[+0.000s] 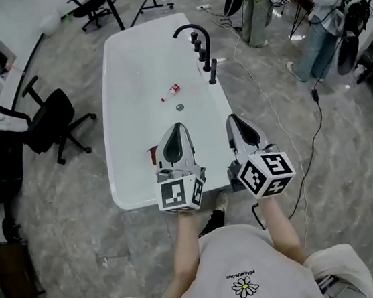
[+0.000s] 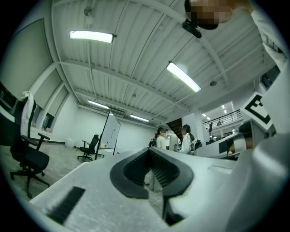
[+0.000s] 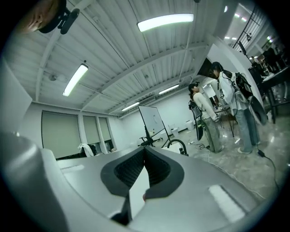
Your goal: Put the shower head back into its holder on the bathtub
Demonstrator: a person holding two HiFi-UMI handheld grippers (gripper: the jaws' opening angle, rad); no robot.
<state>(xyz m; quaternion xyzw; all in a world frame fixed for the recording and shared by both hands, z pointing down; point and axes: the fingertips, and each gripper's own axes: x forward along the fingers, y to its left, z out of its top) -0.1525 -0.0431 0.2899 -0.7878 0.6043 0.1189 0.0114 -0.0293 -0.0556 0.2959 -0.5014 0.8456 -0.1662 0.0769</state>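
only head view, bottle (image 1: pixel 171 93) in bathtub (image 1: pixel 130 77)

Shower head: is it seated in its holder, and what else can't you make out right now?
- Head view: black fittings on the bathtub rim are too small; seating cannot be told.
- Head view: red-and-white item in the tub, too small to identify.
- Head view: red thing, mostly hidden behind the left gripper.
- Right gripper view: only the faucet arc shows; the right gripper hides the rest.
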